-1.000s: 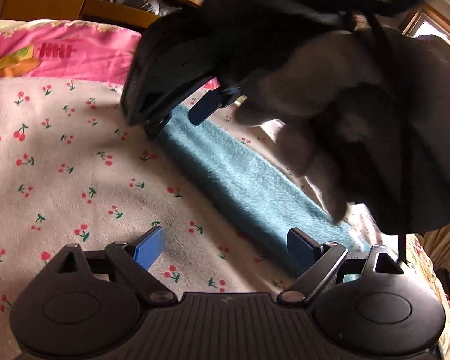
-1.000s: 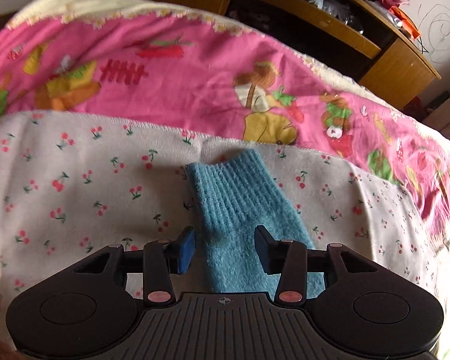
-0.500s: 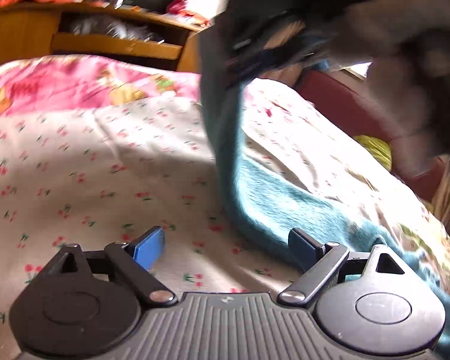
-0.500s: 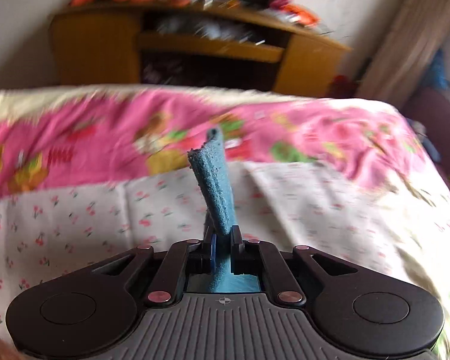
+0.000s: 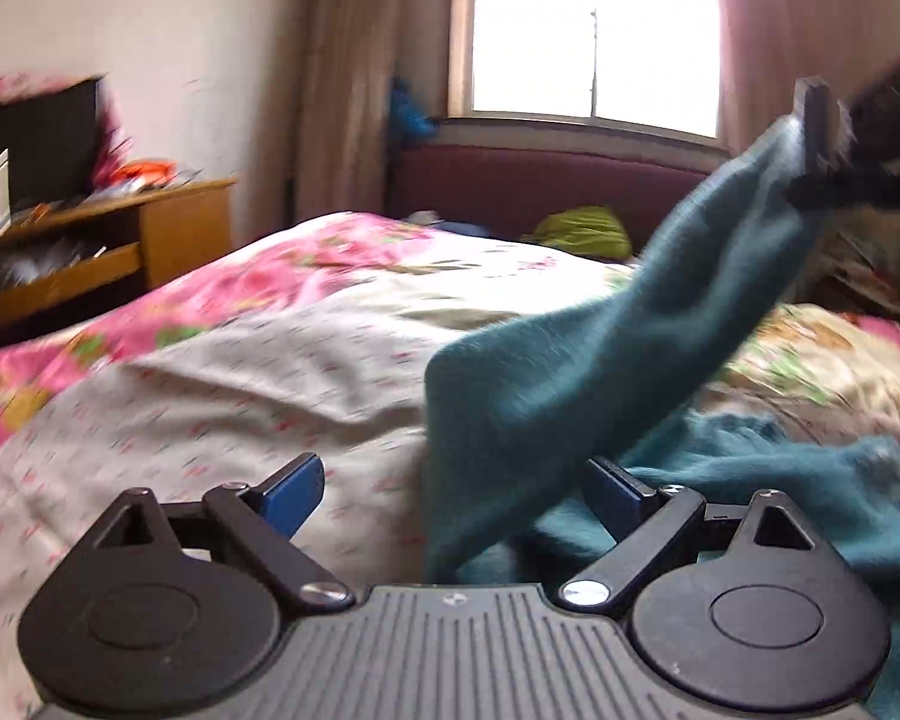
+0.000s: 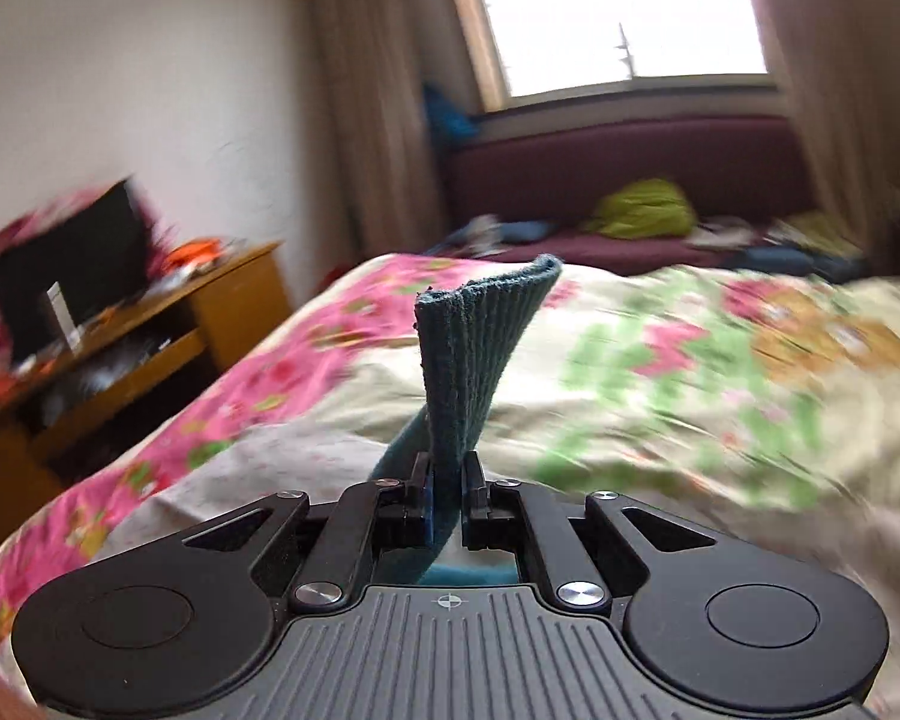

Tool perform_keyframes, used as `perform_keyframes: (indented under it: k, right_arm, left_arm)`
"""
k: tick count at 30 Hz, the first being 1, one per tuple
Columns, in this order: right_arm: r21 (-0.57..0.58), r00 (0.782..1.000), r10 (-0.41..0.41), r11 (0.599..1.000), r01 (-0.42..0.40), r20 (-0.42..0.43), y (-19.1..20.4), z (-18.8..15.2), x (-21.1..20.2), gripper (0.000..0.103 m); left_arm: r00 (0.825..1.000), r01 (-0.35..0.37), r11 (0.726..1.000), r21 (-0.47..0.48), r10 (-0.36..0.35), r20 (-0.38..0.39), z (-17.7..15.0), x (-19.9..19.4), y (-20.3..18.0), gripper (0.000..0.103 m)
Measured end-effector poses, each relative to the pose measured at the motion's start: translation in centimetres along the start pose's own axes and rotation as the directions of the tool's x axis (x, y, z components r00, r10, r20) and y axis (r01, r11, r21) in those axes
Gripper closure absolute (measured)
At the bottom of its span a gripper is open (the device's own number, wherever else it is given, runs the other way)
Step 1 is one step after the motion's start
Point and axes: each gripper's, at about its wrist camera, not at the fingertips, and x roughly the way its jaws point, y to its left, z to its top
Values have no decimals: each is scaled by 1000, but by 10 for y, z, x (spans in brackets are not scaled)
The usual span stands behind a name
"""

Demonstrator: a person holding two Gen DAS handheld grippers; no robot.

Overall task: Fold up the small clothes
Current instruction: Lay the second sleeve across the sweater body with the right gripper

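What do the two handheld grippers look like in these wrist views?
Both match: the left gripper and right gripper have matte black ribbed bodies, round black discs at each side, black linkage arms with silver pivot screws, and blue pads on the fingers. A small crosshair mark sits at the centre. No cables or sleeves show.

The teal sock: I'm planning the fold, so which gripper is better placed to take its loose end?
Left. The left gripper is open with the teal sock hanging between its fingers, while the right gripper is already shut on the cuff.
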Motion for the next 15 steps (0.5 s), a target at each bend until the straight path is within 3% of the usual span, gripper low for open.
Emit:
perform_keyframes:
  k: [3, 6, 9, 15]
  right_arm:
    - [152, 990, -103, 981, 117, -98, -71, -51, 8, 97]
    - [200, 968, -137, 963, 180, -210, -101, -106, 28, 96]
    - [255, 981, -106, 956, 145, -161, -106, -122, 21, 93]
    - [421, 995, -32, 904, 70, -95, -129, -117, 5, 86]
  left_arm:
    - [999, 40, 994, 104, -37, -33, -5, 15, -34, 0]
    - [991, 51, 974, 219, -22, -132, -26, 38, -59, 0]
    - [991, 41, 964, 263, -7, -131, -40, 34, -63, 0]
    - [991, 59, 968, 242, -27, -134, -27, 29, -53, 0]
